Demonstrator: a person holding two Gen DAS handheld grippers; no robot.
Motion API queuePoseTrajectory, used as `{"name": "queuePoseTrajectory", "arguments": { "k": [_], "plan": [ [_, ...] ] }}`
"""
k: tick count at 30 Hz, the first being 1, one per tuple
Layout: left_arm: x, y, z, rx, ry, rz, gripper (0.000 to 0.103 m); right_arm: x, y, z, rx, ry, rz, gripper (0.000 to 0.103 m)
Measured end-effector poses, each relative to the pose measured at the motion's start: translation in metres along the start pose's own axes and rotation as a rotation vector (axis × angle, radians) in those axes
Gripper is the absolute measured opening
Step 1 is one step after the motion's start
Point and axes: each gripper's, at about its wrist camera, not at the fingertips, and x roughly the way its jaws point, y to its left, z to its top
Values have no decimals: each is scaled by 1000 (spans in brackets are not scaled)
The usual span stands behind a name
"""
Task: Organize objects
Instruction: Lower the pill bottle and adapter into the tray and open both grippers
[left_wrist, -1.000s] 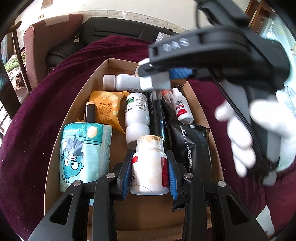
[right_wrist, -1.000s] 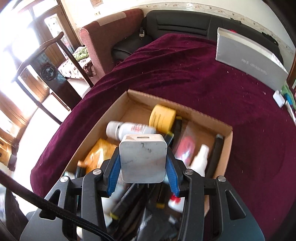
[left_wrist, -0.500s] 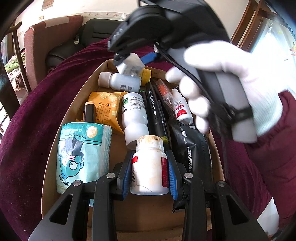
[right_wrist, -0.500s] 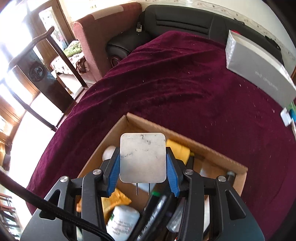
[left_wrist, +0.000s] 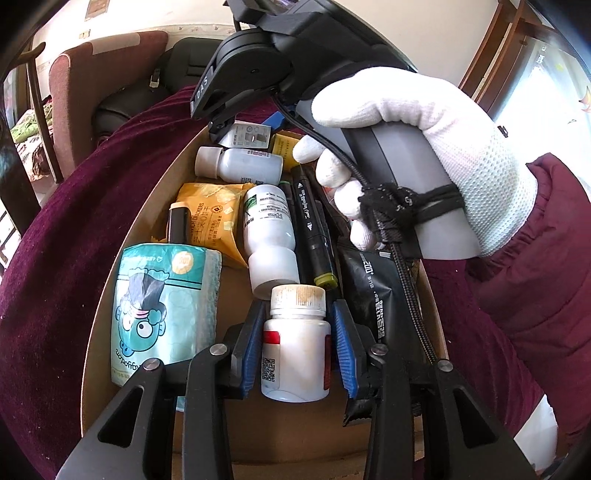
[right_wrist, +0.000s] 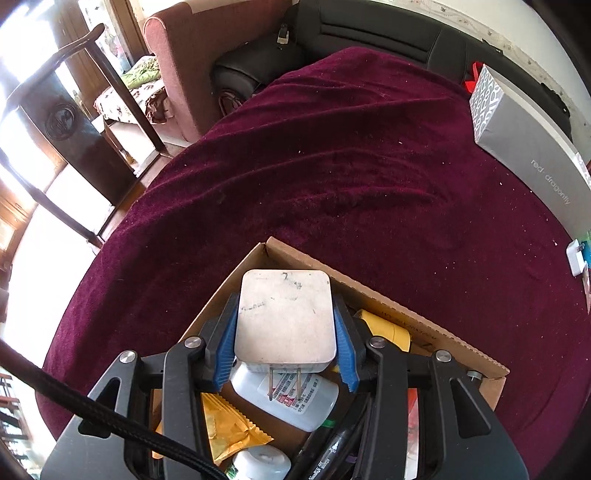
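A cardboard box (left_wrist: 122, 277) on the maroon cloth holds several items. My left gripper (left_wrist: 297, 306) is low over its near end with a white pill bottle (left_wrist: 295, 350) with a red label between the blue pads. Its jaws are opening, and a thin gap shows on each side of the bottle. My right gripper (right_wrist: 285, 306), held by a white-gloved hand (left_wrist: 424, 129), is shut on a white two-prong wall charger (right_wrist: 286, 317). It hangs over the box's far corner (right_wrist: 269, 245), above a small white bottle (right_wrist: 295, 402). The left wrist view shows the charger (left_wrist: 247, 134) under the right gripper (left_wrist: 247, 127).
The box also holds a teal tissue pack (left_wrist: 162, 306), a yellow cracker packet (left_wrist: 210, 218), a lying white bottle (left_wrist: 271, 236), black markers (left_wrist: 314, 236), a black pouch (left_wrist: 376, 306) and a yellow roll (right_wrist: 384, 328). A grey carton (right_wrist: 528, 162) lies at the cloth's far right.
The right gripper carried the charger across the box to its far corner and dipped slightly. The left pads have eased off the pill bottle's sides; the left hand stayed put.
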Motion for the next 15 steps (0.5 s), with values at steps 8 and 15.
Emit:
{"name": "queuePoseTrajectory", "arguments": {
  "k": [8, 15],
  "plan": [
    [-2, -5, -2, -6, -11, -3, 52, -4, -5, -3, 23, -10, 35, 44],
    [-14, -8, -2, -42, -34, -17, 64, -46, -20, -13, 62, -108, 60, 44]
  ]
}}
